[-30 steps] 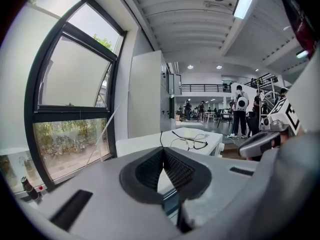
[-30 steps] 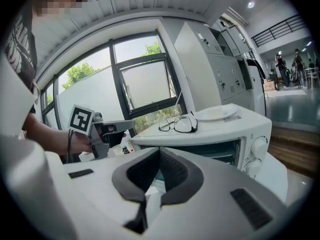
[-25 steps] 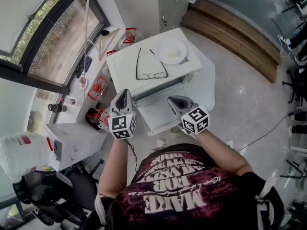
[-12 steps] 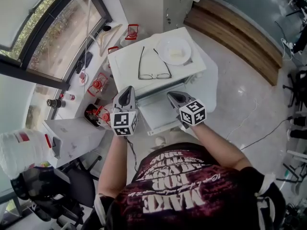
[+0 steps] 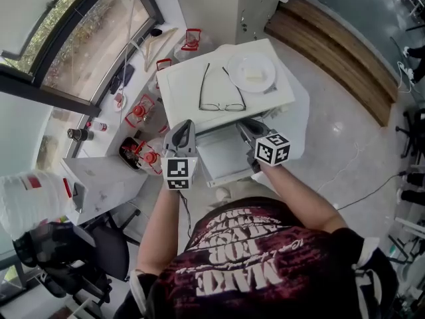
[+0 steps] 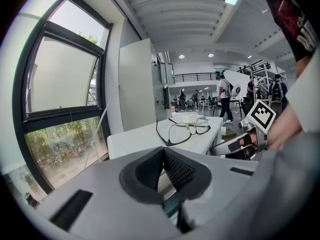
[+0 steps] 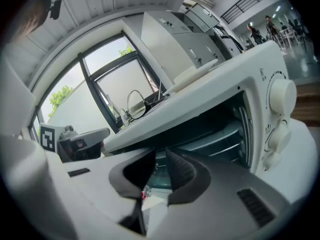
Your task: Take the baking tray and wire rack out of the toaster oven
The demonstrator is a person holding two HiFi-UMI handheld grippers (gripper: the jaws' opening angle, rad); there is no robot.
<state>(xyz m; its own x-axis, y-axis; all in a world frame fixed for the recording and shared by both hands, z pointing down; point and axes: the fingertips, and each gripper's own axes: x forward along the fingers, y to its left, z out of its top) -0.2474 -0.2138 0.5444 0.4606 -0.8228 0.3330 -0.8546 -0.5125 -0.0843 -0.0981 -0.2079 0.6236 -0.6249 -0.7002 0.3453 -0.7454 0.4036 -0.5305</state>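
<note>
Both grippers at the open toaster oven [image 5: 189, 85].
Left gripper [image 5: 186, 126] jaws closed, empty; right gripper [image 7: 161, 156] jaws just opening, a narrow gap, nothing between them. Baking tray [image 7: 220, 134] and wire rack [image 7: 225, 149] sit inside the cavity. Eyeglasses [image 5: 224, 105] and plate [image 5: 252, 72] on top.

Ref point: toaster oven [image 5: 182, 85], standing on table [image 5: 297, 115].

- On its top: glasses [image 5: 223, 105] toward the front, plate [image 5: 252, 72] to the right rear of them.
- In front: door [image 5: 222, 158], folded down.
- Inside the cavity: two shelf levels, upper level [image 7: 212, 134] above lower level [image 7: 227, 149]. Cannot tell which is the tray and which the rack.
- Right of the cavity: knobs [image 7: 281, 96].
- Left of the oven: small containers [image 5: 139, 109] on a ledge, window [image 5: 80, 52] beyond them.
- Behind: cabinet [image 5: 259, 5].
- Front-left: desk [image 5: 99, 185], jug [image 5: 30, 205] past its far side, chair [image 5: 73, 258] nearer the person.
</note>
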